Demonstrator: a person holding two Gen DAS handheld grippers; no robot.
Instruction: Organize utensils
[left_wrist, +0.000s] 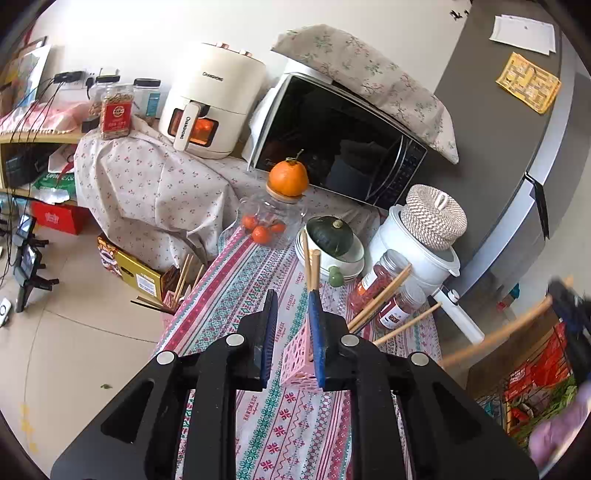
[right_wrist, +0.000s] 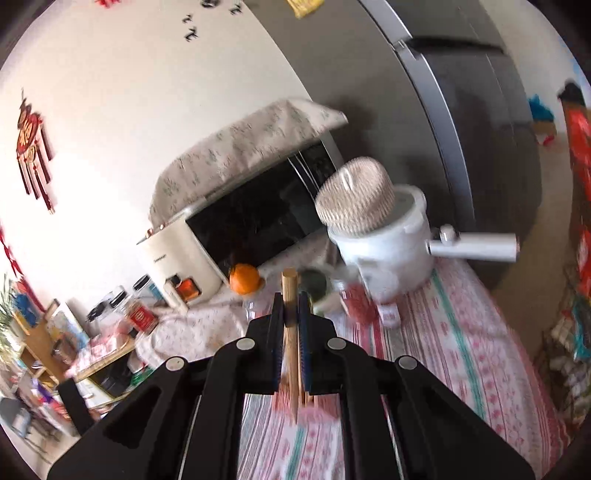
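Because the right gripper (right_wrist: 291, 308) clamps its chopstick (right_wrist: 289, 291) near the blunt upper end, the long free tip can swing and miss the pink holder (left_wrist: 297, 360); a glancing hit would likely tip that light holder or knock the chopsticks (left_wrist: 380, 301) fanned out of it. Right jaws are closed on the chopstick, which hangs to the right of the holder. The left gripper (left_wrist: 293, 325) is partly open, empty, its right finger (left_wrist: 317, 332) at the holder's rim; contact cannot be confirmed.
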